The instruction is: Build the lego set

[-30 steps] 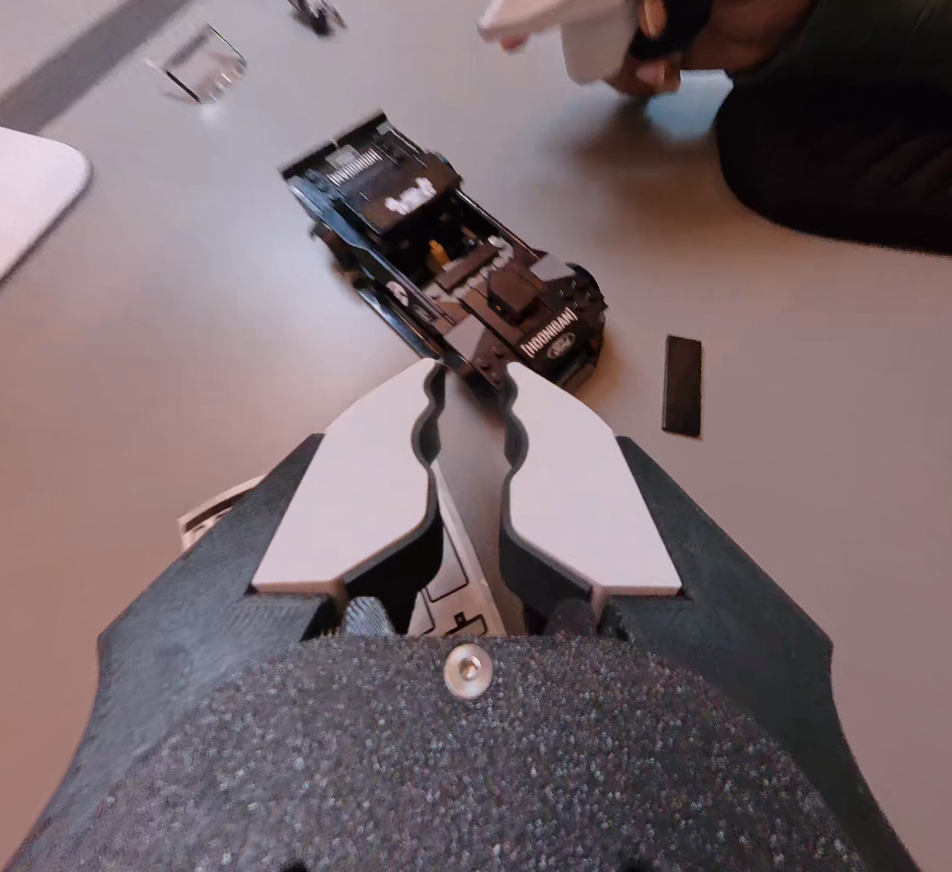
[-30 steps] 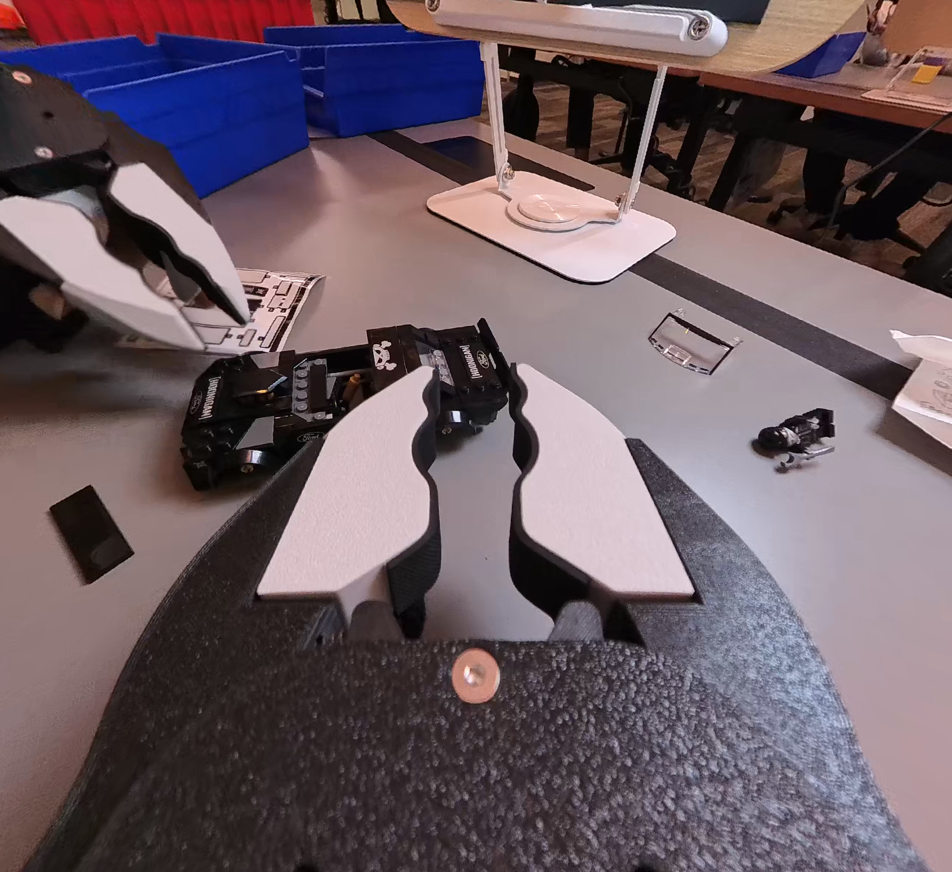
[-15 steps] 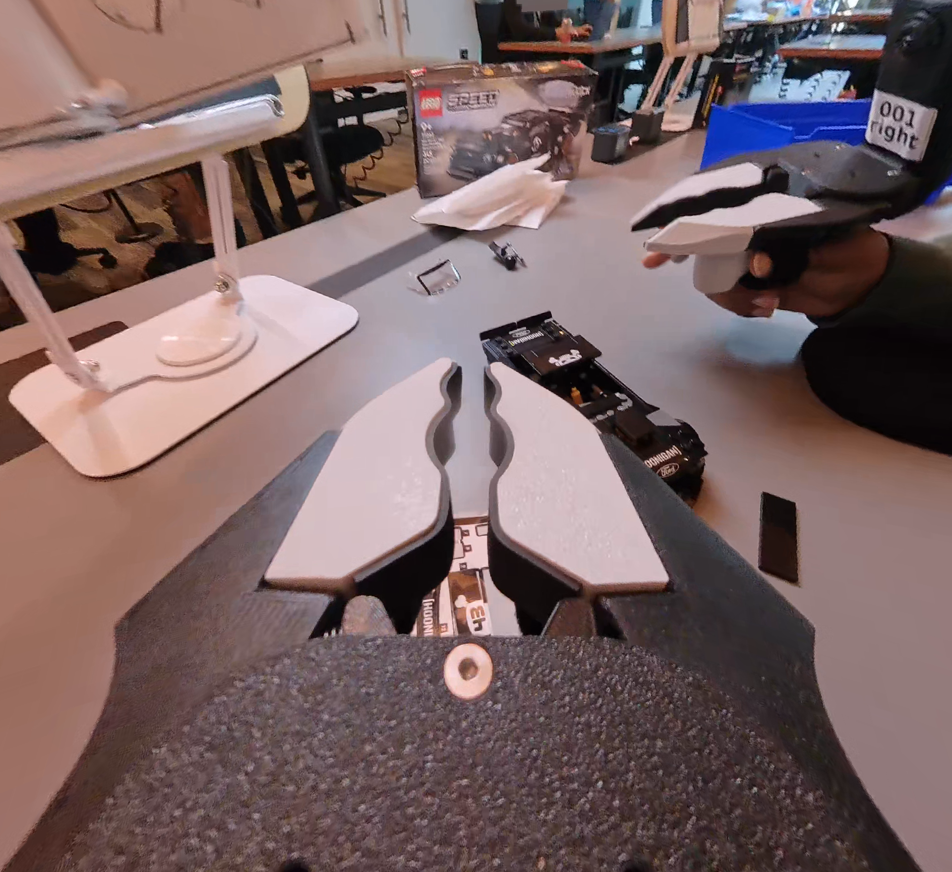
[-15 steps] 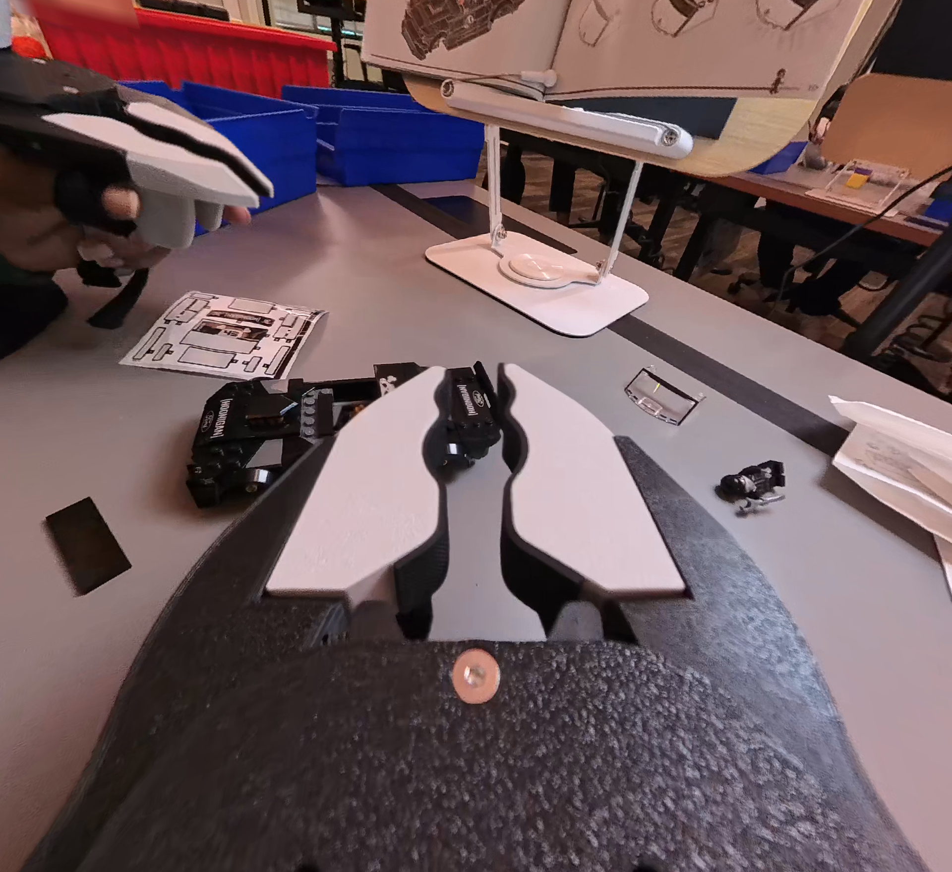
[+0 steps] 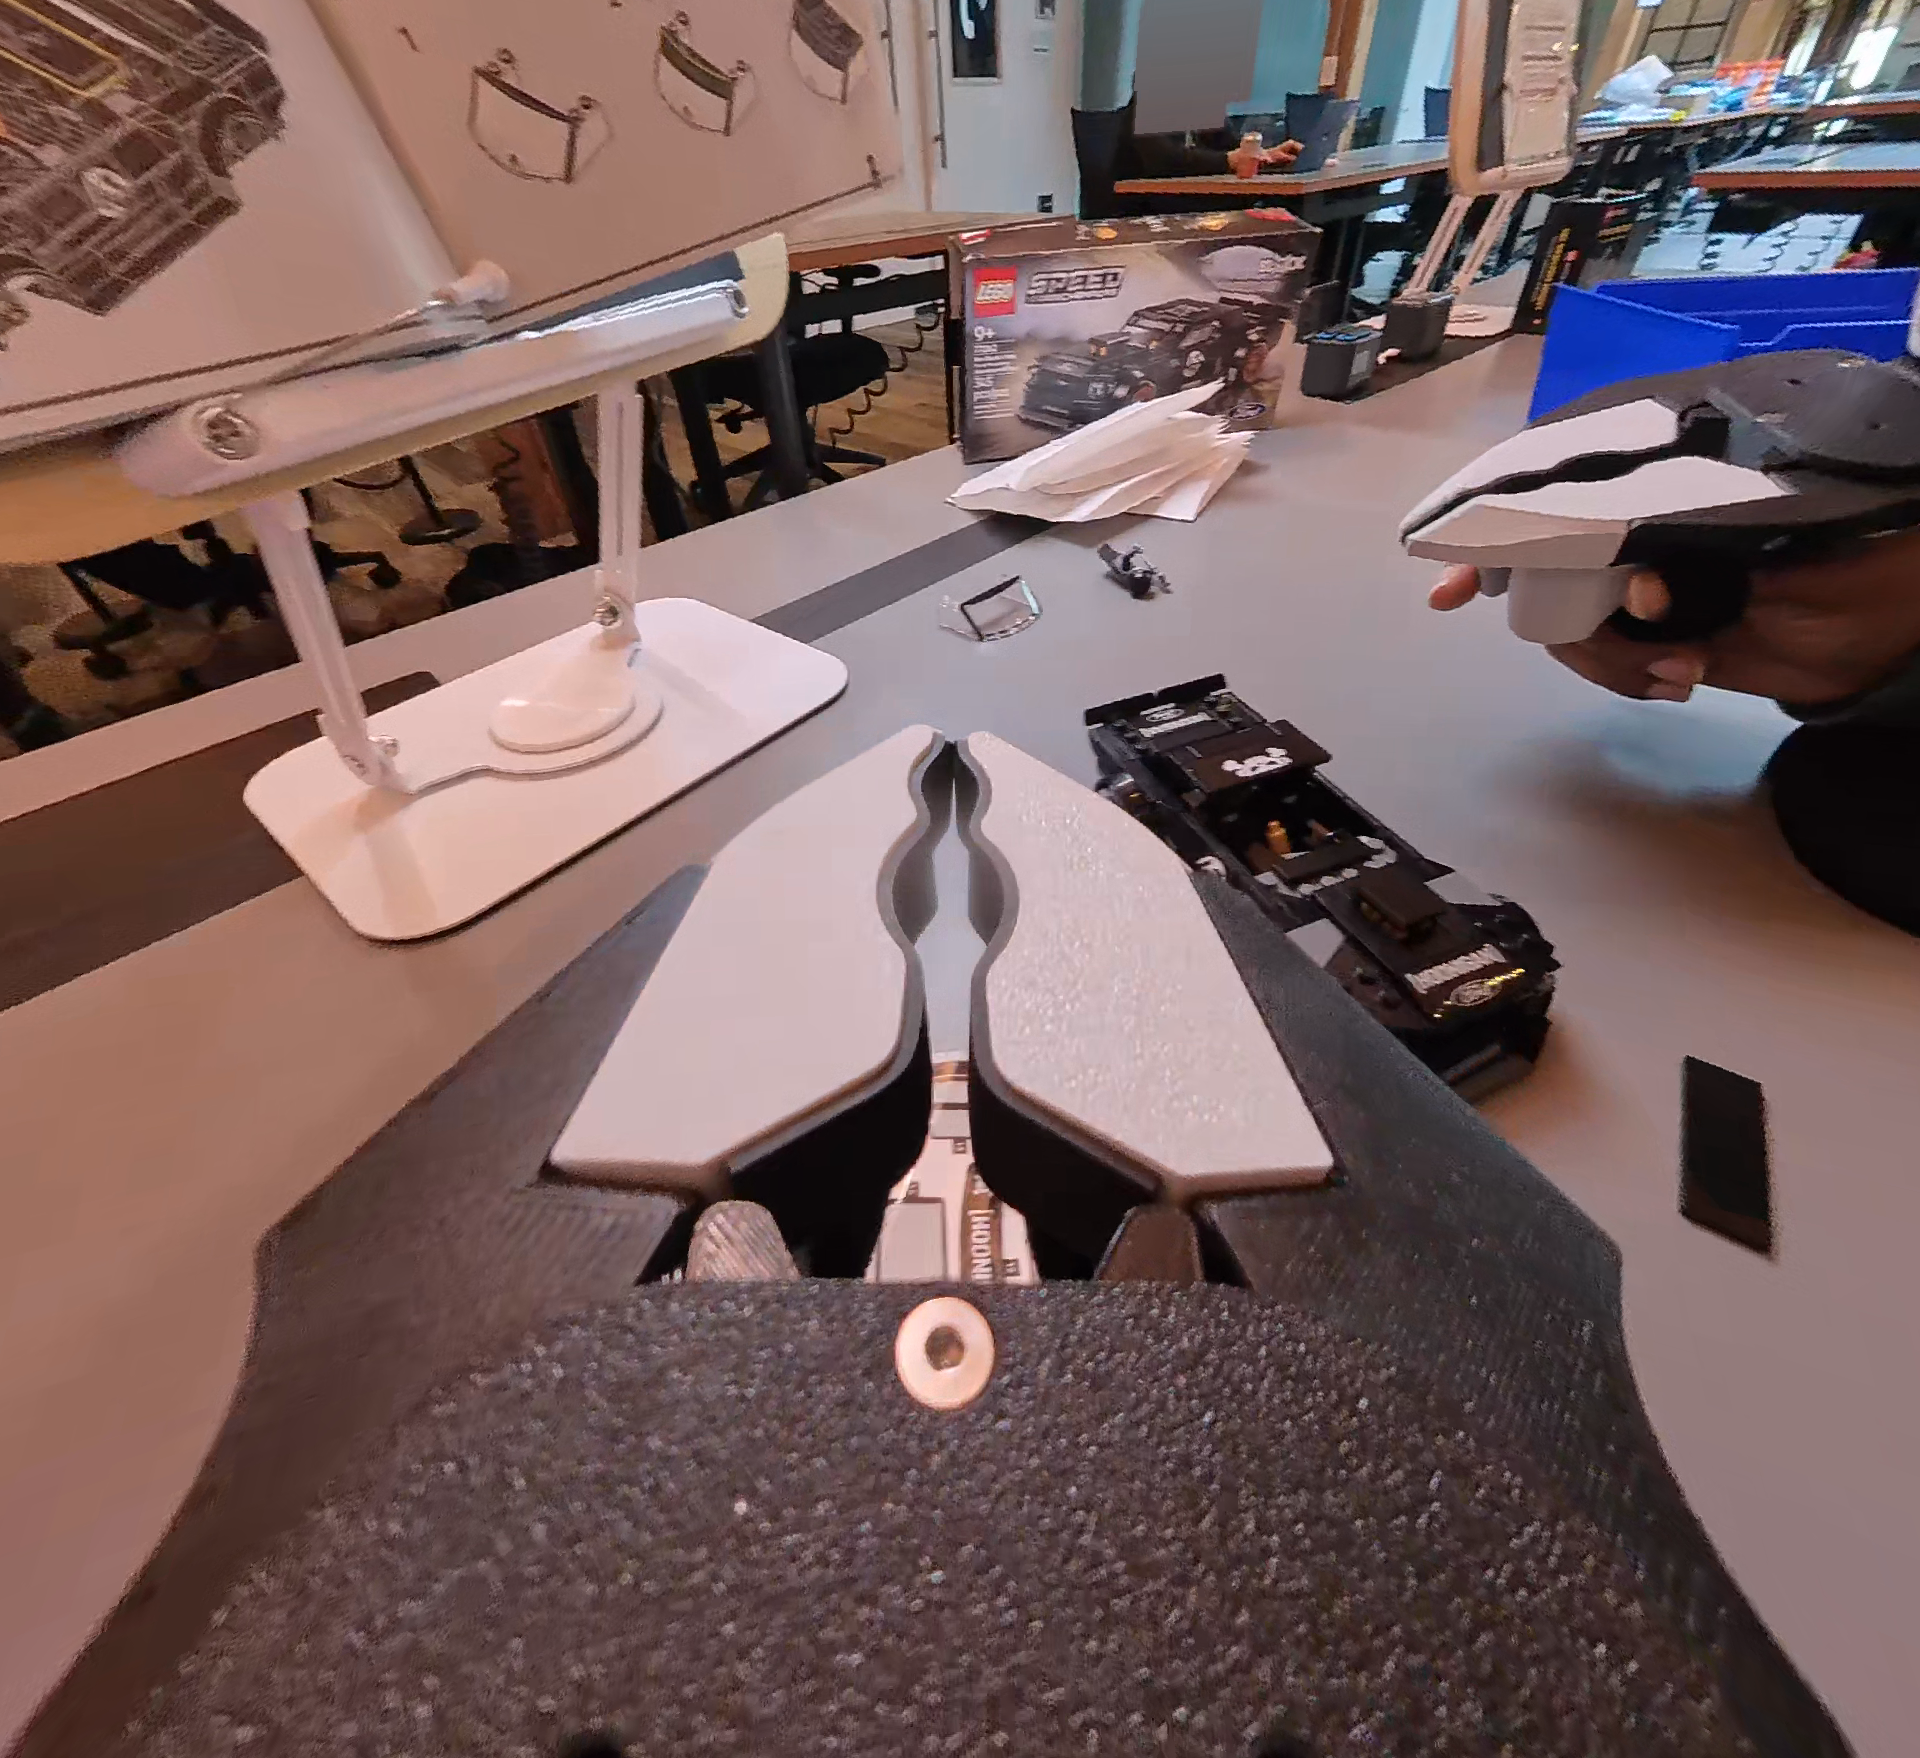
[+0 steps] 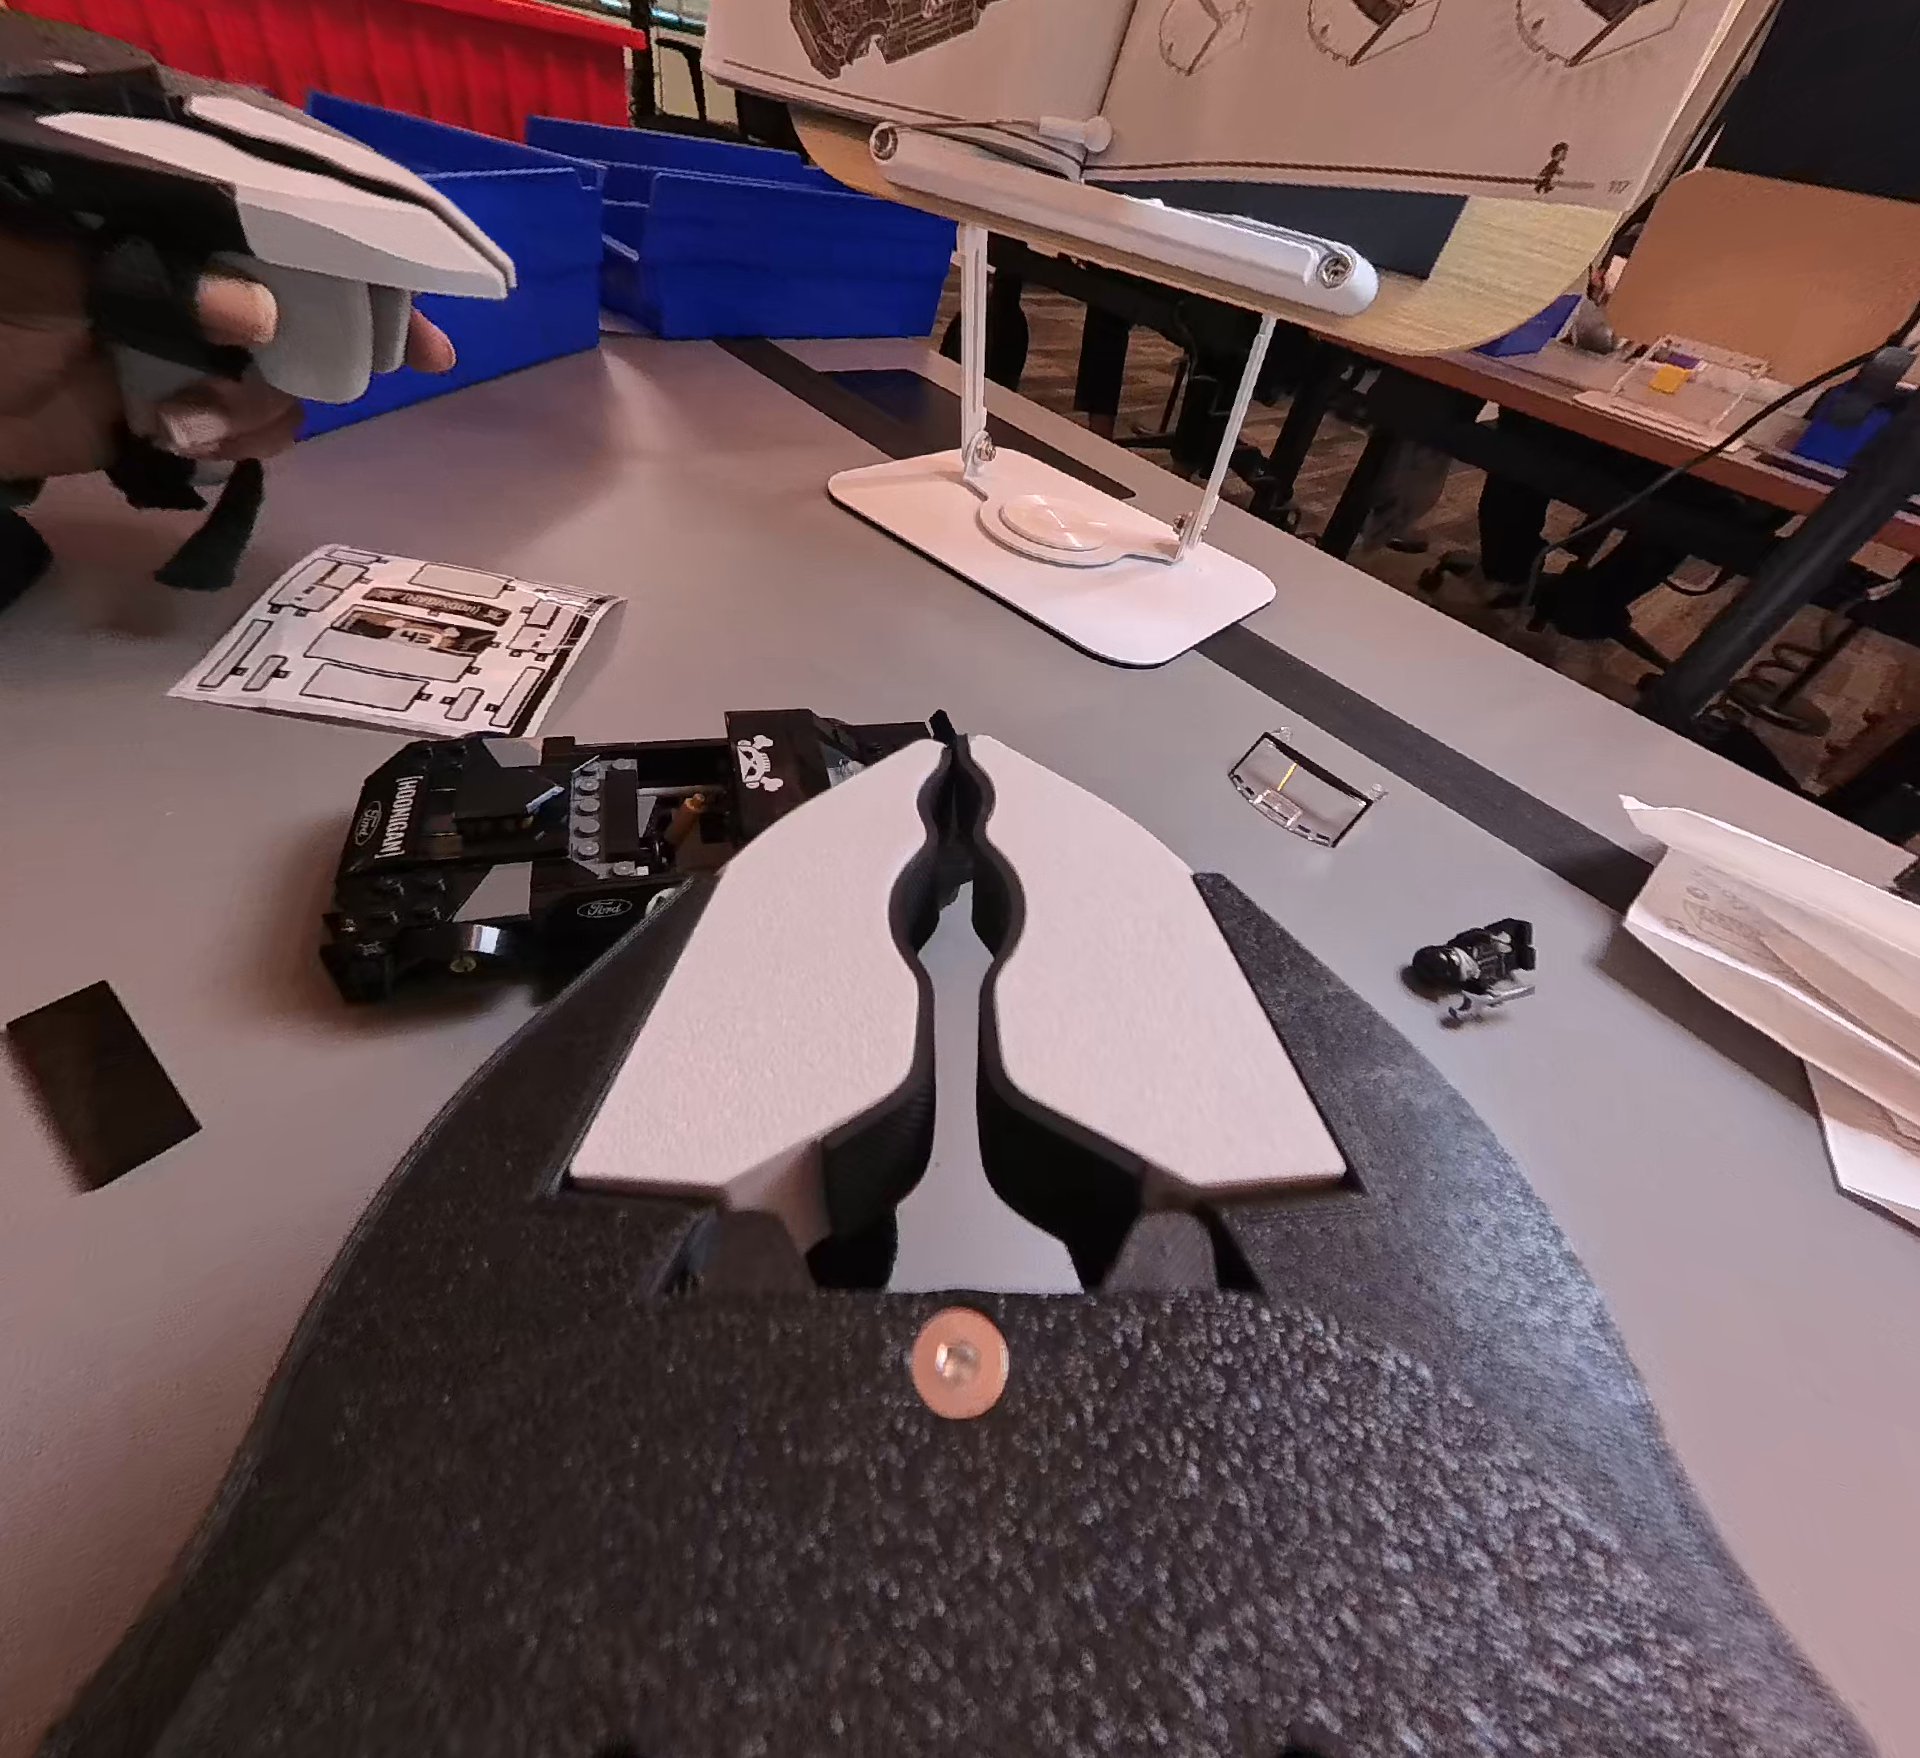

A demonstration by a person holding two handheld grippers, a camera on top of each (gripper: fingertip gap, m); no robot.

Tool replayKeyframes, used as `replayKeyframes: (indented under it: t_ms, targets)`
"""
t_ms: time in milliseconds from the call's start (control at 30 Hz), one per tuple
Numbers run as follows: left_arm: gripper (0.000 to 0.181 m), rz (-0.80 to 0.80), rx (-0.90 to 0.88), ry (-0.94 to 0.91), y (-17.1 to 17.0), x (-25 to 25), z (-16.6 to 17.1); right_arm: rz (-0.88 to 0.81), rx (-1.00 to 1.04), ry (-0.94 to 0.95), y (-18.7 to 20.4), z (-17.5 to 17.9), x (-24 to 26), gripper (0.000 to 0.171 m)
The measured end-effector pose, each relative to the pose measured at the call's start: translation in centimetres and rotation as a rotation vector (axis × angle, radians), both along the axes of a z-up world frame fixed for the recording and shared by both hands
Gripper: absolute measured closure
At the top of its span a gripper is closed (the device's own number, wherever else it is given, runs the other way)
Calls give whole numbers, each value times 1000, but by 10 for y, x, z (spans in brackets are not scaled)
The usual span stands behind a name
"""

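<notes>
Both tongs hover clenched and empty — left tongs, right tongs; the black lego car lies on the grey worktop, between them — untouched.

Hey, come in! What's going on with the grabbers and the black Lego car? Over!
Left gripper shut, empty. Right gripper shut, empty. Black Lego car unfinished on table; clear windshield piece loose. Nothing blocking.

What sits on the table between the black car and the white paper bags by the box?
In the left wrist view, between car and bags: a clear windscreen piece and a small dark minifigure.
</notes>
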State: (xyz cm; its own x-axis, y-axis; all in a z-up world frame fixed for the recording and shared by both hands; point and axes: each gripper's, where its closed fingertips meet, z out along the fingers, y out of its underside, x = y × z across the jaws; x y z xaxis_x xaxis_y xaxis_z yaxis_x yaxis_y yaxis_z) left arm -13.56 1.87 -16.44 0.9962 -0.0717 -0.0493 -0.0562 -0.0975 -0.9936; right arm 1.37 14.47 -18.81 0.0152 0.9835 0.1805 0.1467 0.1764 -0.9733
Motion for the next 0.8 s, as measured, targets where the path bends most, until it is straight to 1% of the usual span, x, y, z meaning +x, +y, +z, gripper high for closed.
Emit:
replayKeyframes:
  t_ms: [100, 200, 300, 400, 467, 533, 600, 667, 733, 800]
  targets:
    - [181, 53, -9, 37, -5, -17, 3, -2, 8, -4, -1, 0, 0, 171]
    - [181, 92, -41, 27, -11, -34, 2, 0, 14, -2, -3, 1, 1, 171]
    - [181, 110, -105, 0, -16, -45, -7, 6, 14, -8, -5, 0, 0, 170]
    - [181, 135, -124, -1, -20, -53, -12, -2, 6, -3, -3, 0, 0, 168]
    - [172, 137, -126, -13, -18, -54, -14, -41, -11, 12, 3, 3, 1, 160]
    - [169, 127, -136, -18, -16, -50, -17, -104, -20, 25, 17, 6, 2, 147]
    - [167, 118, -149, -8, -13, -45, -21, -163, 13, 18, 36, 7, 0, 141]
    - [166, 105, -166, -4, -10, -41, -25, -158, 59, -64, 56, 1, -10, 137]
    - [166, 93, -167, 9, -8, -37, -26, -87, 106, -223, 73, -15, -28, 136]
    - [167, 90, -174, 22, -8, -35, -28, -2, 156, -396, 92, -33, -48, 130]
